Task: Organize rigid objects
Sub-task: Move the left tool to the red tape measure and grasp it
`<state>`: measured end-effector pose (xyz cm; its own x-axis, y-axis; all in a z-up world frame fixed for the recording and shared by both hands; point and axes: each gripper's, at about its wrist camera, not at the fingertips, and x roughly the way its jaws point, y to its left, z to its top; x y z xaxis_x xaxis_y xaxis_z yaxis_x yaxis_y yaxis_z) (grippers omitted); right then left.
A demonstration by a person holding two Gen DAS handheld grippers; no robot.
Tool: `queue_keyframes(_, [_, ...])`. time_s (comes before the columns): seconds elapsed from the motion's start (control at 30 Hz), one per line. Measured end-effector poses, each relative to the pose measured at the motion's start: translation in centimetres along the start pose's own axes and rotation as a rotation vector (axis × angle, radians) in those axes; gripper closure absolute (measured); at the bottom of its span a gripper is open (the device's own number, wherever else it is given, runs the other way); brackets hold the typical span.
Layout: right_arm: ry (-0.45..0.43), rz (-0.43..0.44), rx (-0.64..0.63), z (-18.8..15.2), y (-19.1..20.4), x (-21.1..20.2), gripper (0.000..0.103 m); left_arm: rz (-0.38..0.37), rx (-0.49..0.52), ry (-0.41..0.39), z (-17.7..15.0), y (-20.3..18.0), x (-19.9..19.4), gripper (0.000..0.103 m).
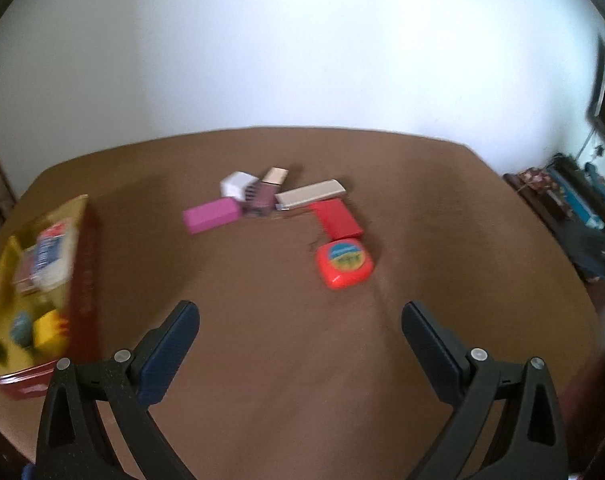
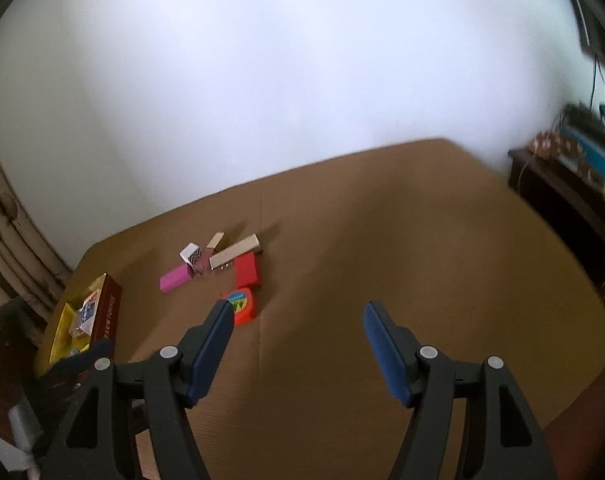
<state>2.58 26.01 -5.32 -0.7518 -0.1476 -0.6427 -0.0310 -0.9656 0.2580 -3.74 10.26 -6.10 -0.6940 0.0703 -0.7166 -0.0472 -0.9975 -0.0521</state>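
Several small rigid objects lie in a cluster on the brown table (image 1: 262, 340): an orange tape measure (image 1: 344, 264), a red box (image 1: 336, 220), a pink box (image 1: 211, 215), a beige bar (image 1: 310, 195), a white box (image 1: 237, 184) and a patterned mauve item (image 1: 262, 196). A red-sided box with a yellow inside (image 1: 42, 280) at the left holds several items. My left gripper (image 1: 300, 312) is open and empty, above the table short of the cluster. My right gripper (image 2: 298, 310) is open and empty; the tape measure (image 2: 242, 306) sits just beyond its left finger, with the cluster (image 2: 222, 260) and the box (image 2: 90, 316) farther left.
A white wall stands behind the table's far edge. Dark shelving with clutter (image 1: 574, 200) stands to the right; it also shows in the right wrist view (image 2: 574, 168). Pale pipes (image 2: 10, 248) run along the left. The left gripper's dark body (image 2: 74, 364) shows near the box.
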Motion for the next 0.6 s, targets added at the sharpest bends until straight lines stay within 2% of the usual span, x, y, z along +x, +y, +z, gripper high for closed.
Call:
queue_keyframes(0.13, [-0.034, -0.039, -0.016, 0.5, -0.7, -1.8, 0.034, 0.052, 0.020, -0.016, 0.9, -2.6, 3.2, 0.005])
queue_keyframes(0.23, [-0.039, -0.021, 0.048, 0.8, -2.9, -2.4, 0.034, 0.094, 0.032, -0.005, 1.0, -3.7, 5.4, 0.009])
queue_keyframes(0.33, [-0.027, -0.002, 0.104, 0.9, -4.0, -1.9, 0.034, 0.130, -0.018, 0.031, 1.0, -3.7, 7.4, 0.013])
queue_keyframes(0.43, [-0.025, 0.010, 0.109, 1.0, -4.3, -2.2, 0.034, 0.148, -0.018, 0.044, 1.1, -4.1, 8.5, 0.026])
queue_keyframes(0.53, [-0.024, 0.023, 0.099, 1.2, -3.9, -2.1, 0.034, 0.143, -0.019, 0.088, 0.9, -4.3, 9.4, 0.048])
queue_keyframes(0.6, [-0.022, 0.028, 0.088, 1.1, -3.5, -2.2, 0.034, 0.132, -0.016, 0.089, 0.9, -4.5, 9.2, 0.057])
